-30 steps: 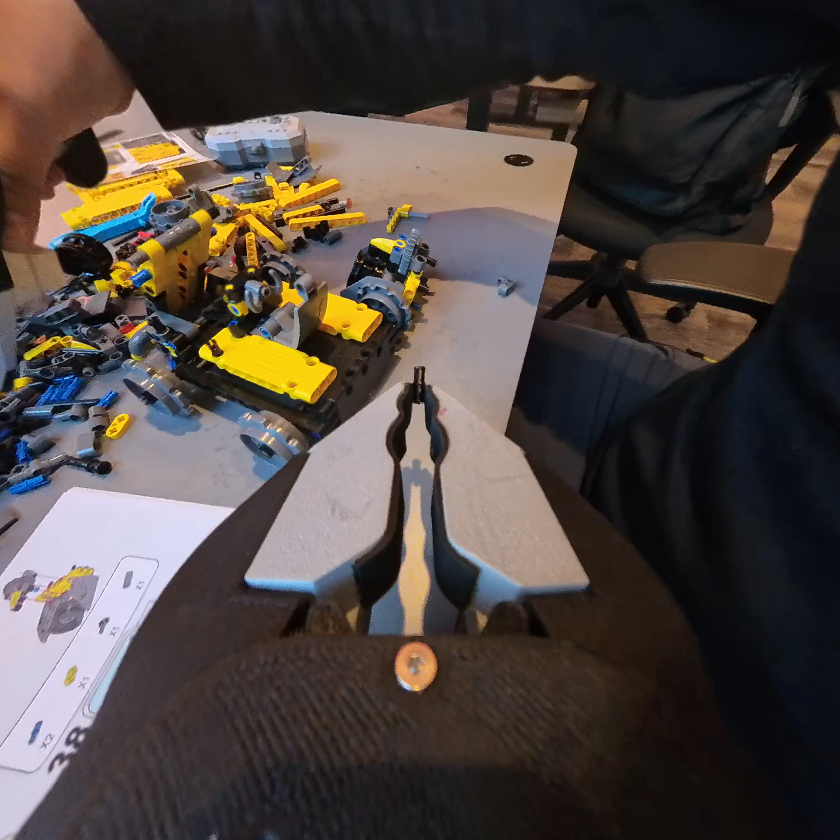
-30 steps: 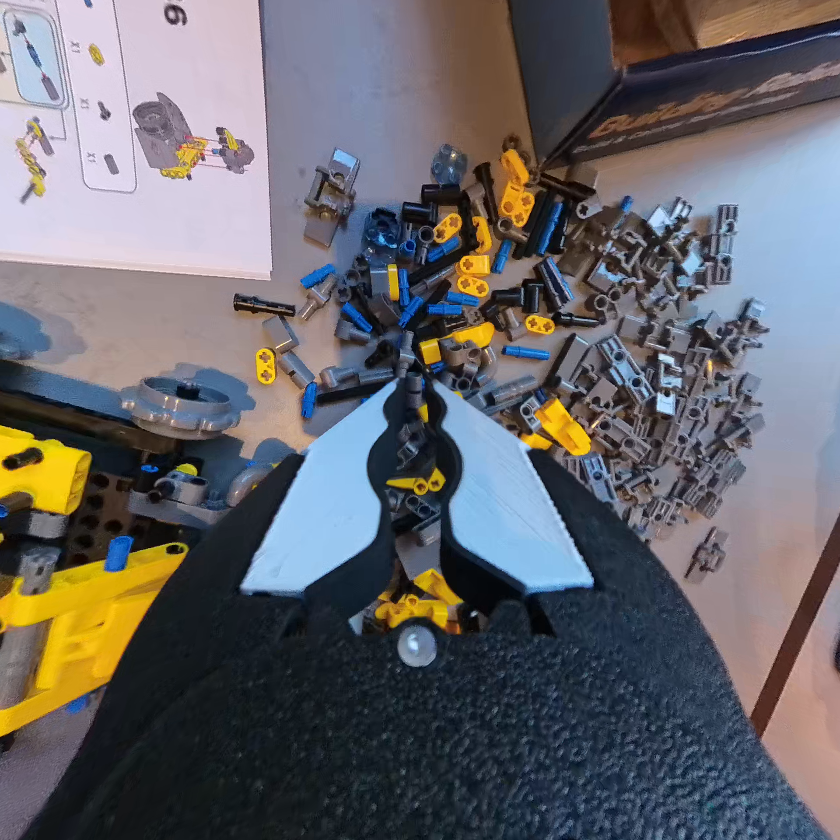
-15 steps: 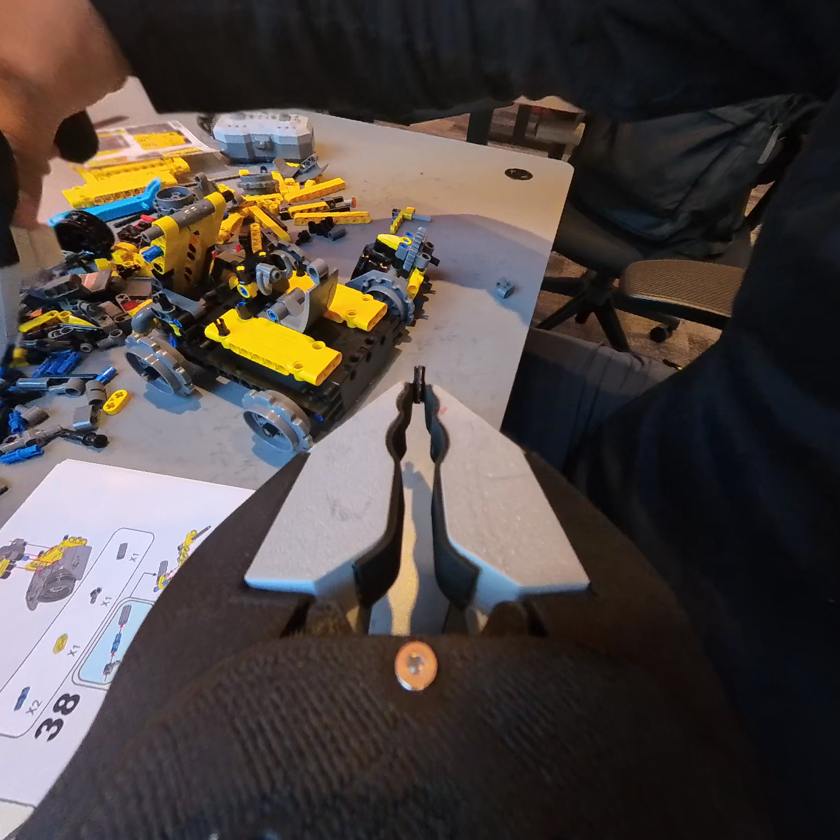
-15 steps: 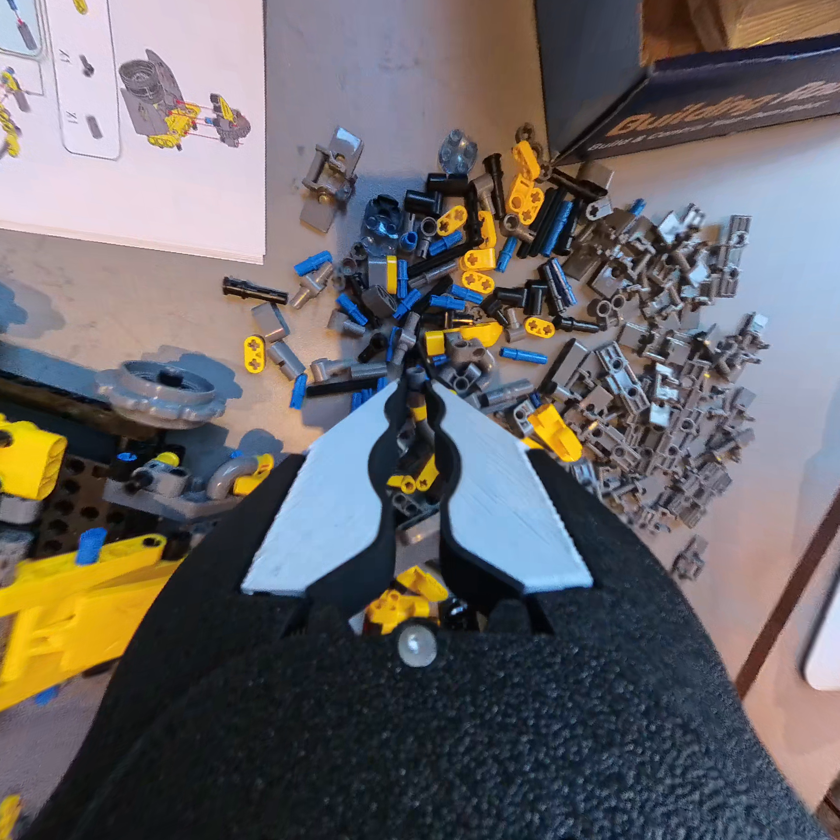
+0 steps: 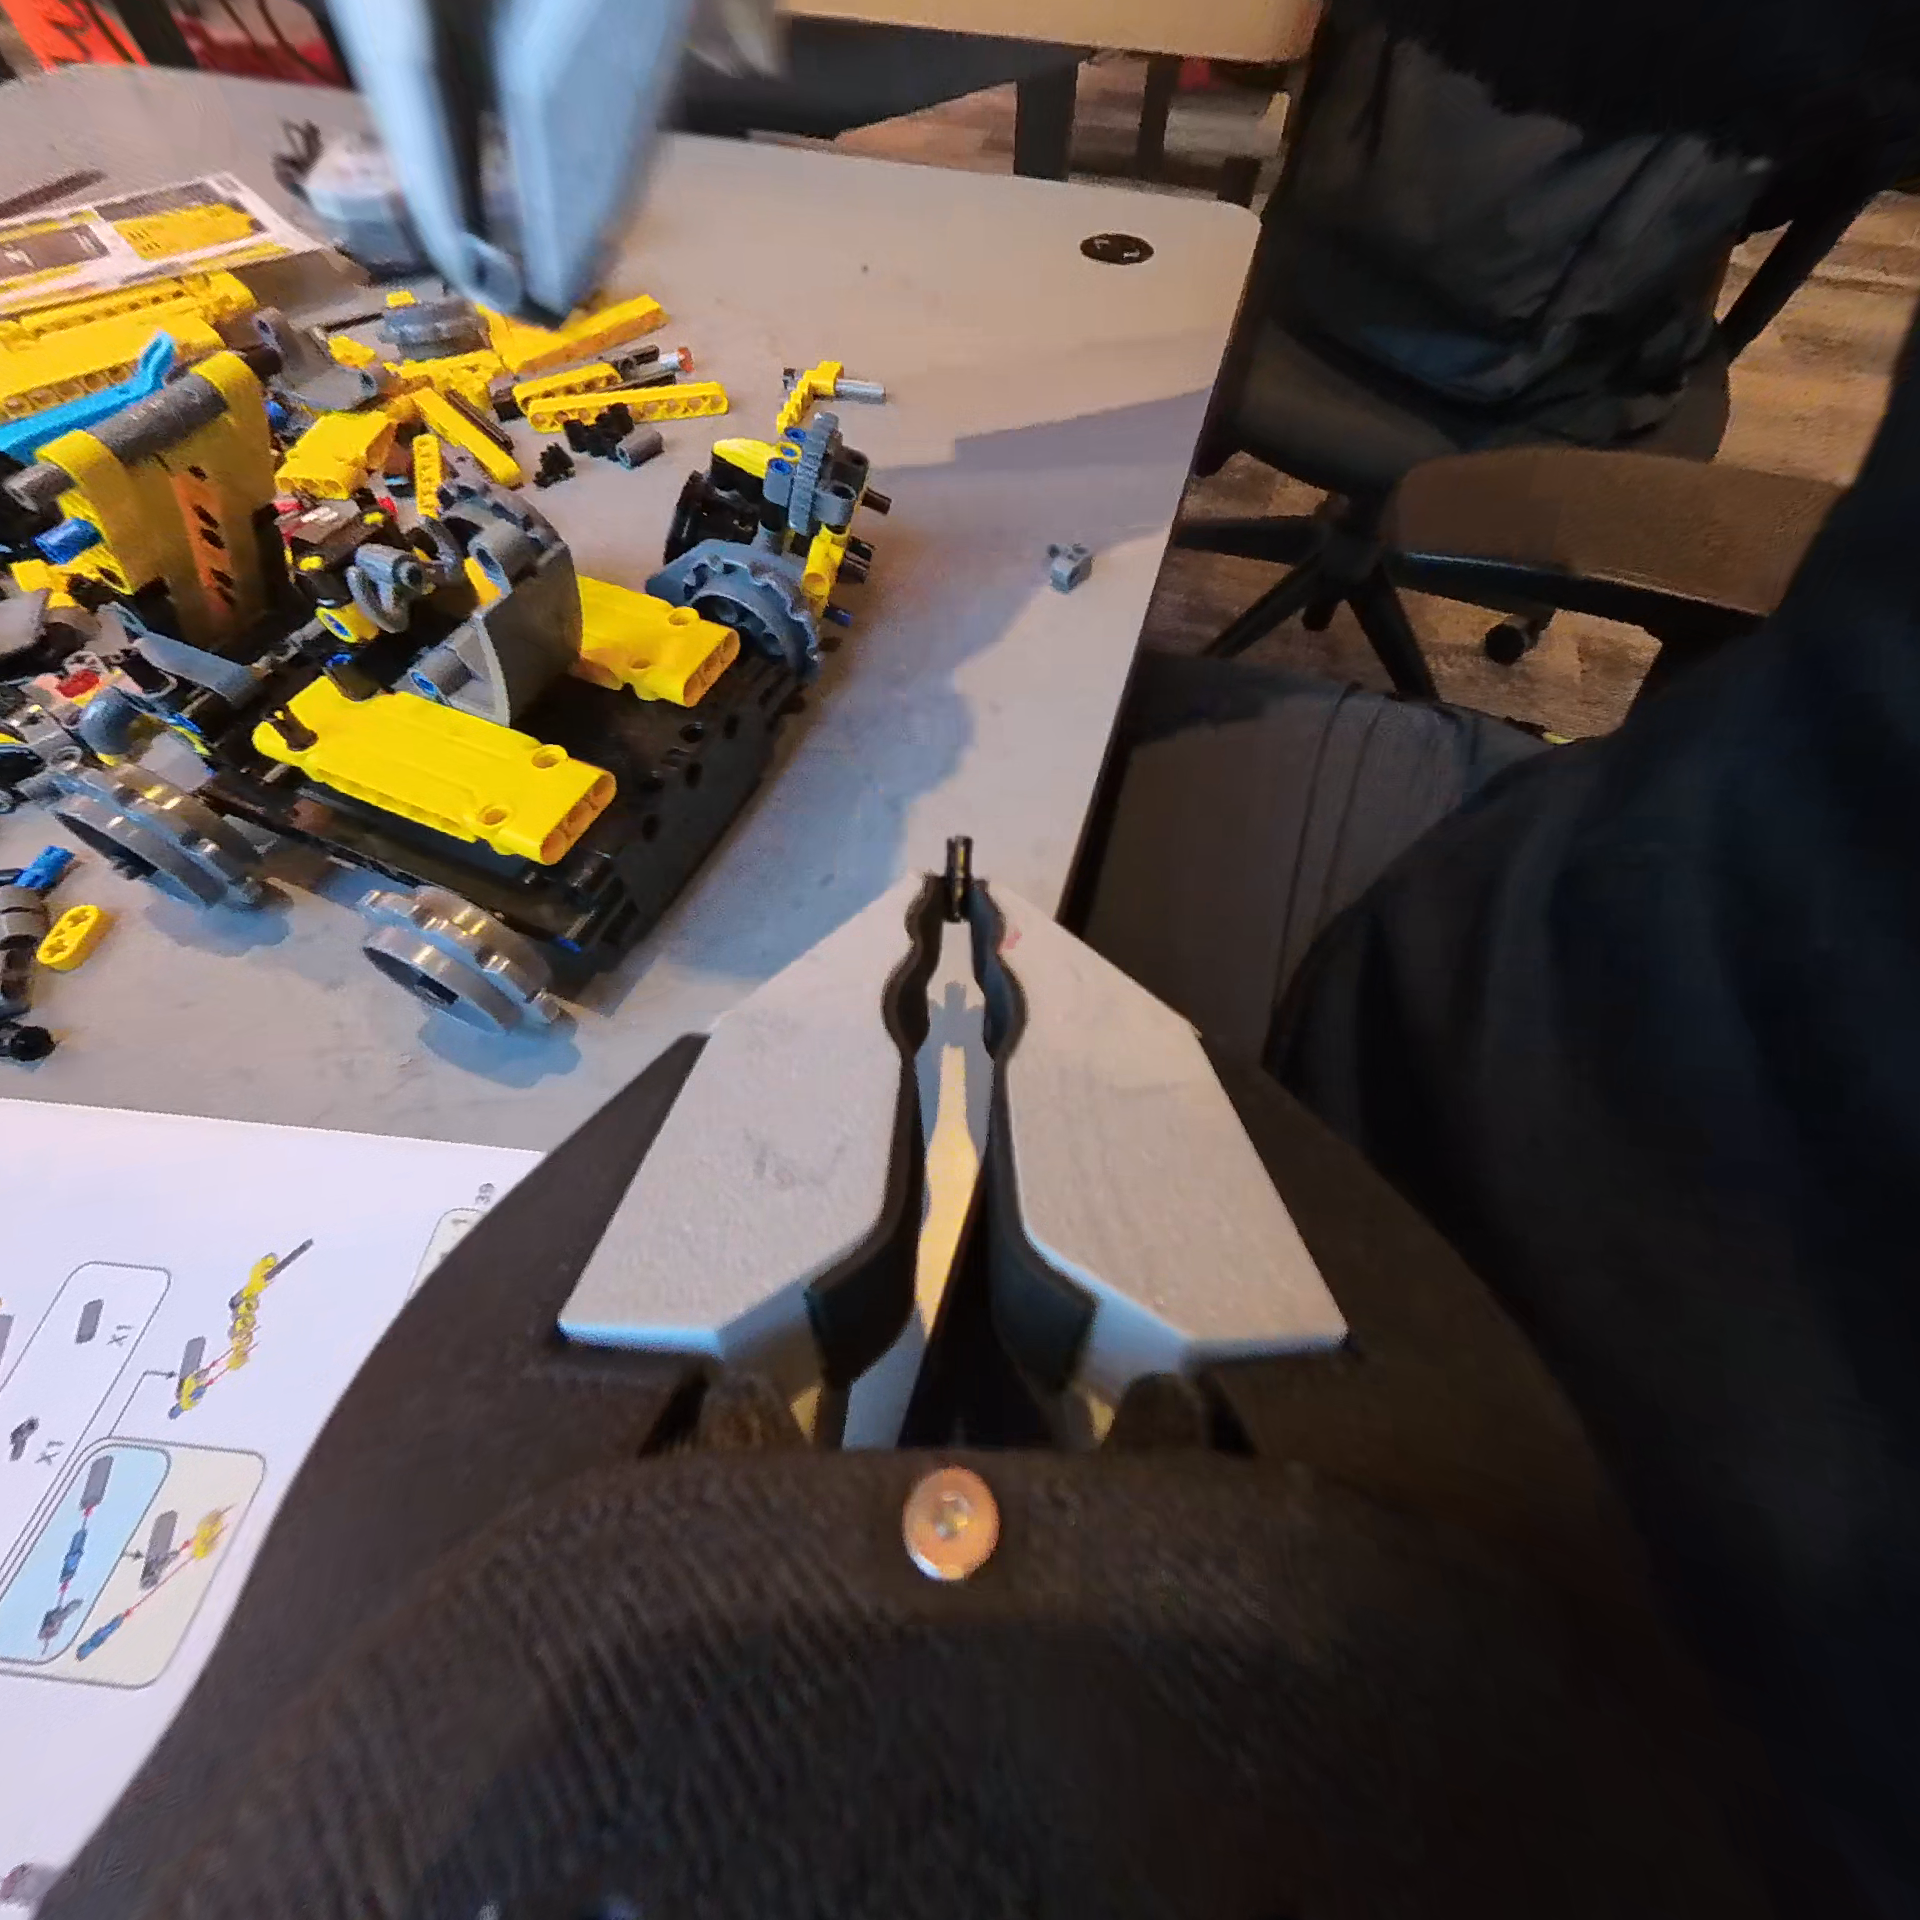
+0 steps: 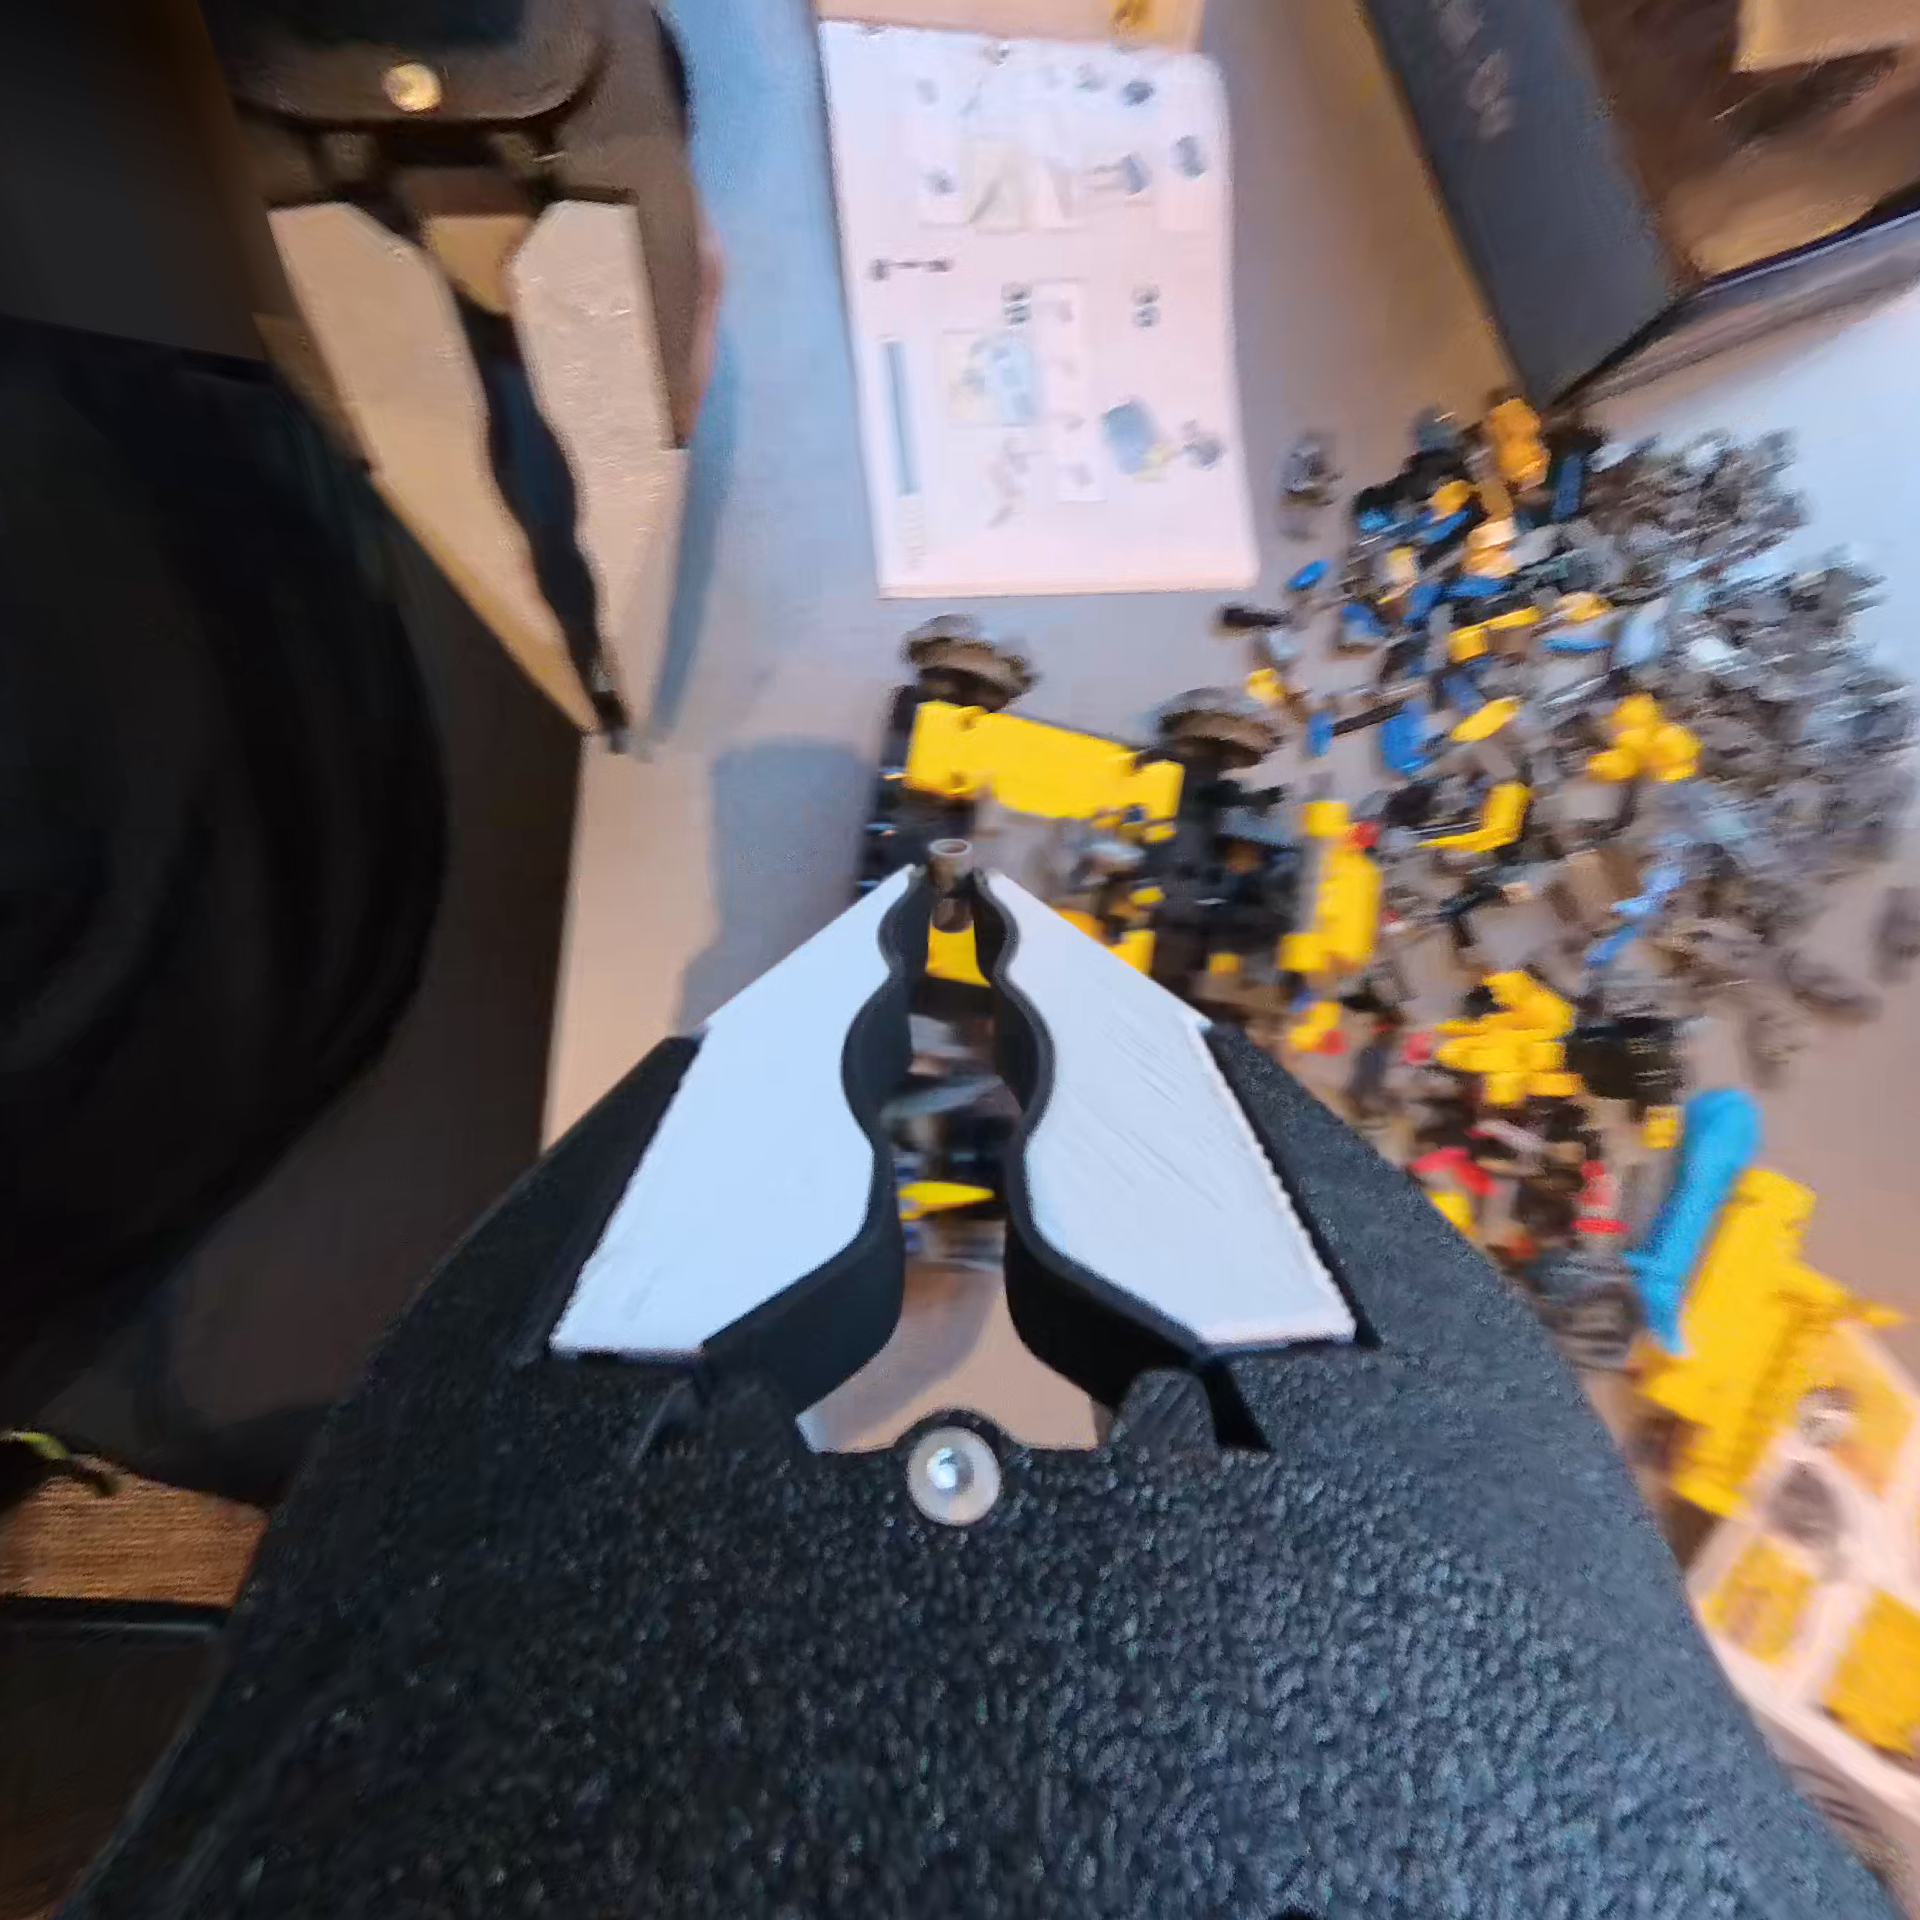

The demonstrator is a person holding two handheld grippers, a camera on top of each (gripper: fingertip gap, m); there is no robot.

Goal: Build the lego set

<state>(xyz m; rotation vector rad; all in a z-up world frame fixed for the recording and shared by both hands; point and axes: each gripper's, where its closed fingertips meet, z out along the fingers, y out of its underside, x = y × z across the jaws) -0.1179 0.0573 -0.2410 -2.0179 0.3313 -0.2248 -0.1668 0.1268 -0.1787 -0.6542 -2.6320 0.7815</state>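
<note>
The left gripper was clamped on a small black pin, whose end stuck out just past the fingertips. It hung over the near corner of the grey table, close to the edge, with a dark-clothed person to its right.

The right gripper was pinched on a small grey connector piece — short and tube-like, its open end poking beyond the tips. It was held high above the table; in the left wrist view it showed blurred at the top, tips pointing down over the far parts.

Below and beside both lay a half-built yellow and black vehicle model with grey toothed wheels, resting on the table just left of the left gripper. An open instruction booklet lay near that gripper's left side, flat on the table. A loose pile of small grey, blue and yellow parts spread beyond the model — heavily blurred in the right wrist view. A dark cardboard box stood by the pile, and an office chair stood off the table's far side.
</note>
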